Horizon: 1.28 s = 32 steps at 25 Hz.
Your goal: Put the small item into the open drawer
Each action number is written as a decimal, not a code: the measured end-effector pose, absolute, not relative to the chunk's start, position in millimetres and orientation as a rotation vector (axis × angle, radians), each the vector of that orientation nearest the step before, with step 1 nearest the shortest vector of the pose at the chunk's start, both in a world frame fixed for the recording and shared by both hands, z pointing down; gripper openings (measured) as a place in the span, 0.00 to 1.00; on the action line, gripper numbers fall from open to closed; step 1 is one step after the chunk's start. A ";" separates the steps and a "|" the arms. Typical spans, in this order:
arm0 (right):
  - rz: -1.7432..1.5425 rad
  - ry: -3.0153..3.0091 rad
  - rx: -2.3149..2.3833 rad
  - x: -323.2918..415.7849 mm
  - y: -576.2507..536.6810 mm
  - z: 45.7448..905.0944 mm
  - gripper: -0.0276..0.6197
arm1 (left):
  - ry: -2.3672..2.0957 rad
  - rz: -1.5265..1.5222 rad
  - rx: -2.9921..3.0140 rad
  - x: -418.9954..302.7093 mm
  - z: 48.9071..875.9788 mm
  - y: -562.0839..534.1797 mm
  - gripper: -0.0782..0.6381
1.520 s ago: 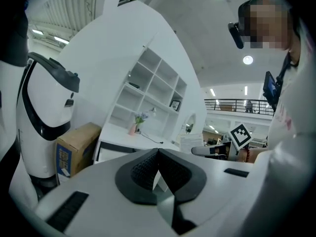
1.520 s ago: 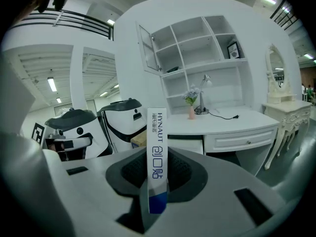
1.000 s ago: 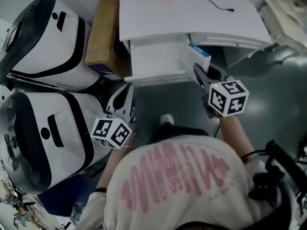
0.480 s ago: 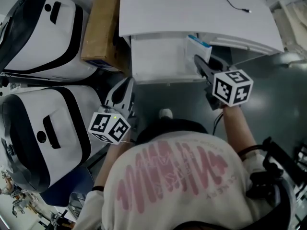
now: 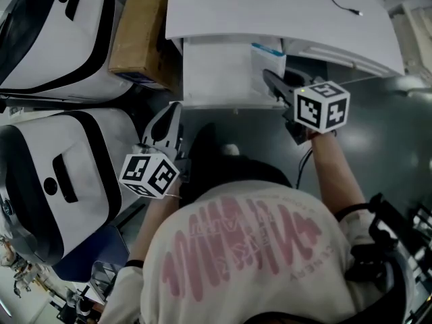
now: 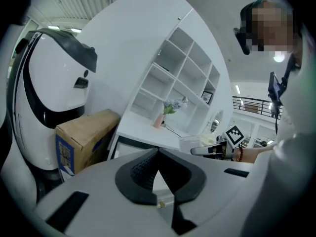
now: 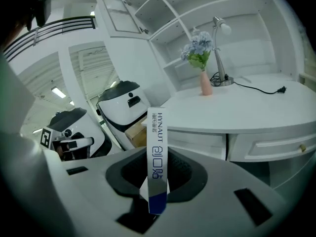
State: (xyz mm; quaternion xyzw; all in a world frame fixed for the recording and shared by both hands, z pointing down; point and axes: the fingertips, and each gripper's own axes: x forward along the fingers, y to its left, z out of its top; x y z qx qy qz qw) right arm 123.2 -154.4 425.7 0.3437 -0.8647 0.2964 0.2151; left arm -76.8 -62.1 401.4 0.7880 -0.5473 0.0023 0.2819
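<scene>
The small item is a slim white box with a blue end [image 5: 267, 57]. My right gripper [image 5: 273, 79] is shut on it and holds it over the right part of the open white drawer [image 5: 214, 73], which sticks out from under the white desk top [image 5: 270, 9]. In the right gripper view the box [image 7: 157, 132] stands upright between the two dark pads. My left gripper [image 5: 166, 121] hangs low at the left, in front of the drawer's left corner. Its jaws [image 6: 157, 153] are shut with nothing between them.
A brown cardboard box [image 5: 140, 32] stands left of the drawer. Two large white-and-black shells [image 5: 54, 39] [image 5: 61, 181] fill the left side. A pink vase with flowers [image 7: 203, 78], a lamp [image 7: 219, 31] and a black cable lie on the desk. The person's shoe [image 5: 231, 150] is below the drawer.
My right gripper has carried the box left and forward, from beside the drawer's right edge to above its right part. The left gripper has stayed shut and drifted slightly left.
</scene>
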 end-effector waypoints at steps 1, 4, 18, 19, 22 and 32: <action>0.797 -2.391 0.915 118.2 -154.5 429.0 0.18 | -1.464 0.003 2.106 -76.7 403.0 -62.5 0.15; 0.693 -2.359 0.826 106.9 -158.1 438.7 0.18 | -1.448 0.010 2.105 -72.5 406.8 -64.4 0.15; 0.593 -2.203 0.617 68.1 -197.1 504.6 0.18 | -1.414 0.078 2.059 -93.2 443.0 -93.0 0.15; 0.582 -2.190 0.602 65.7 -199.3 510.2 0.18 | -1.415 0.081 2.057 -95.9 443.9 -96.2 0.15; 0.584 -2.163 0.563 57.4 -202.8 525.9 0.18 | -1.418 0.085 2.050 -102.3 446.2 -105.6 0.15; 0.596 -2.063 0.459 48.7 -200.0 577.2 0.18 | -1.417 0.095 2.036 -112.6 459.4 -124.3 0.15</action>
